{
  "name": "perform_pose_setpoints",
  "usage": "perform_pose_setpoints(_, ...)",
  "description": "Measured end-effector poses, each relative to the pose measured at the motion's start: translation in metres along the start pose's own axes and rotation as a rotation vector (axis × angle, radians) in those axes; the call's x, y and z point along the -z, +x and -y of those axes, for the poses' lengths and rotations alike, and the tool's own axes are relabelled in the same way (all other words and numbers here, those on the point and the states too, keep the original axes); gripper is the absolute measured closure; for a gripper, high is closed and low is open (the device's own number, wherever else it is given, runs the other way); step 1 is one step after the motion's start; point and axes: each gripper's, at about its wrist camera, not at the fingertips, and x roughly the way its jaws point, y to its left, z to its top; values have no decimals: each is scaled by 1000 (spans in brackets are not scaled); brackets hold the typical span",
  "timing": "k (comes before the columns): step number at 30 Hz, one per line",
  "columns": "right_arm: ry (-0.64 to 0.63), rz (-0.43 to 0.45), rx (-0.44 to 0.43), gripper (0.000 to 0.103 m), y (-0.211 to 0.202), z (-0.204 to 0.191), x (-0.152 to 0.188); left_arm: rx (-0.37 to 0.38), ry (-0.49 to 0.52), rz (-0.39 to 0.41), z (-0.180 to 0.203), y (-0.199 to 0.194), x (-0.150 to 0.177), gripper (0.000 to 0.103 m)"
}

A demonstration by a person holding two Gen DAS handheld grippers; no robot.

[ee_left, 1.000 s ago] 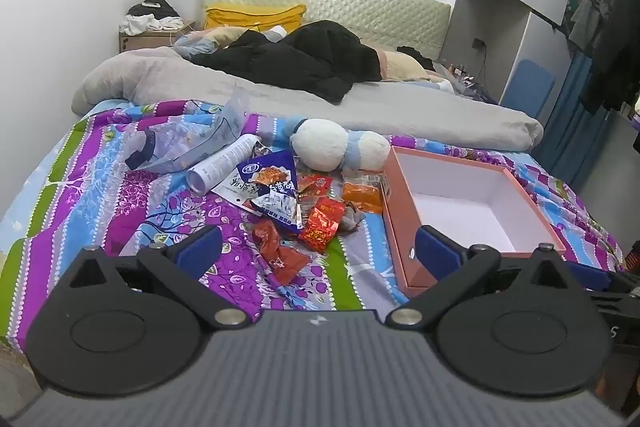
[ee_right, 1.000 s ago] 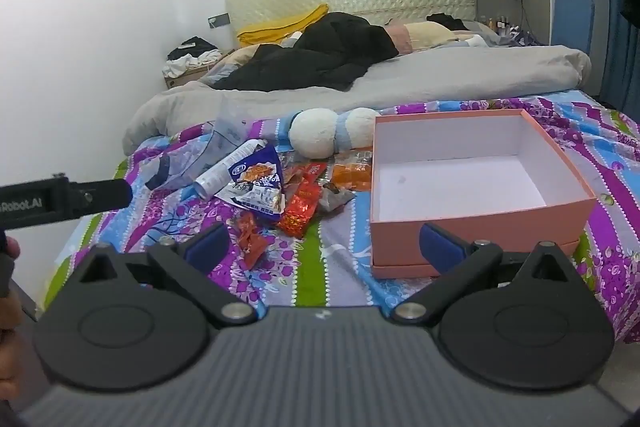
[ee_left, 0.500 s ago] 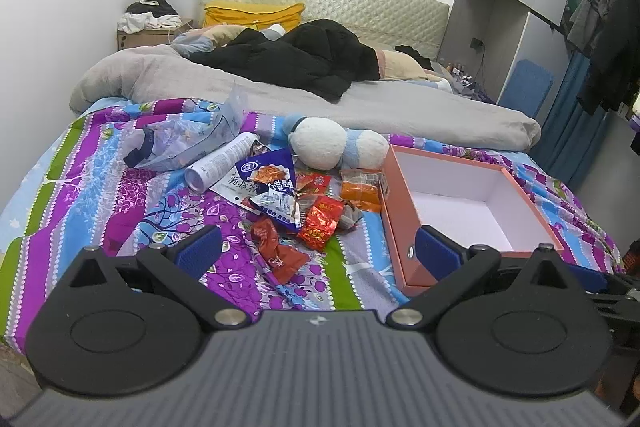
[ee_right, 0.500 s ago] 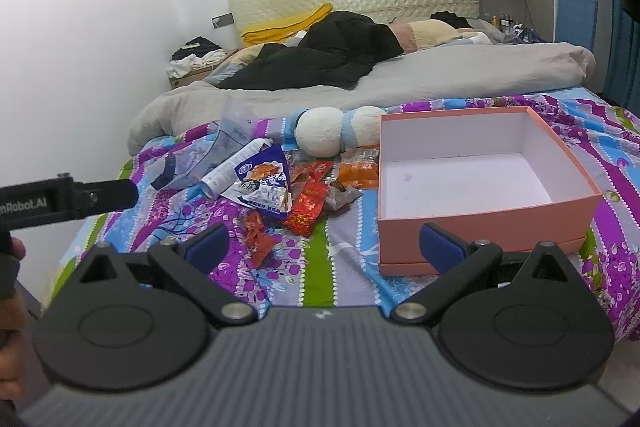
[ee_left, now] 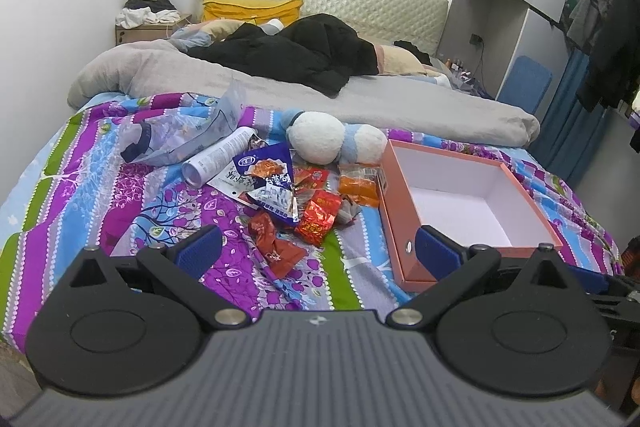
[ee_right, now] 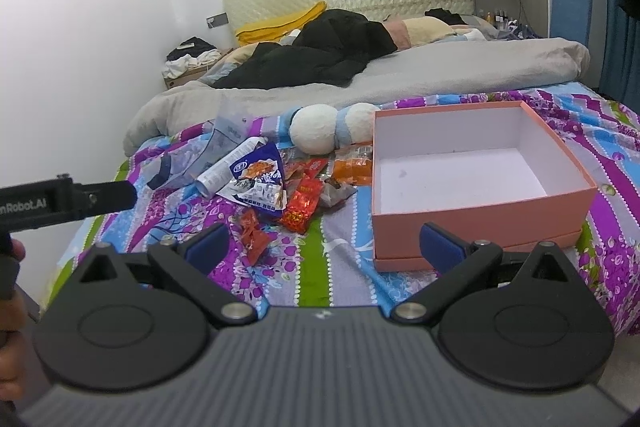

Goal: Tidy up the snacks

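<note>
**Here, two open tongs are hovering over a bed strewn with snacks**

Here, the left gripper [ee_left: 318, 249] is hanging above the near edge of the bed, its two blue-padded fingers [ee_left: 198, 251] spread wide and gripping nothing. The right gripper [ee_right: 324, 247] is hovering likewise, its jaws also standing wide and empty. At the left edge of the right wrist view, the black body of the left tool is showing, with part of a hand [ee_right: 10, 323] wrapping around its handle.

Just beyond both grippers, a purple, blue and green patterned bedspread [ee_left: 88, 195] is covering the near end of the bed. A loose pile of snacks is lying on it, ahead of the left gripper: a dark red packet [ee_left: 274, 247] nearest, a bright red packet [ee_left: 318, 217] behind it, a blue and white bag [ee_left: 264, 175] partly overlapping others, and an orange packet [ee_left: 358, 185] touching the box.

The open pink box [ee_right: 472, 211] with a white inside is sitting to the right of the pile, holding nothing.

Behind the snacks, a white and blue plush toy [ee_left: 332, 143] is lying against the box's far corner. A white tube [ee_left: 218, 163] and a crumpled clear plastic bag [ee_left: 180, 139] are lying to the left. Farther back, a grey blanket [ee_left: 400, 107] and a heap of black clothing [ee_left: 304, 55] are spreading across the bed.
</note>
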Motion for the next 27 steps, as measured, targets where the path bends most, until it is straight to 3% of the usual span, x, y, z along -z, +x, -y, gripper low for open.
perform_pose_setpoints(24,-13,8,16,0,-2,0,1,-6,-5,-2,2,5,3,0)
perform_pose_setpoints(27,-11,5,7,0,-1,1,3,17,-26,25,-1,3,6,0)
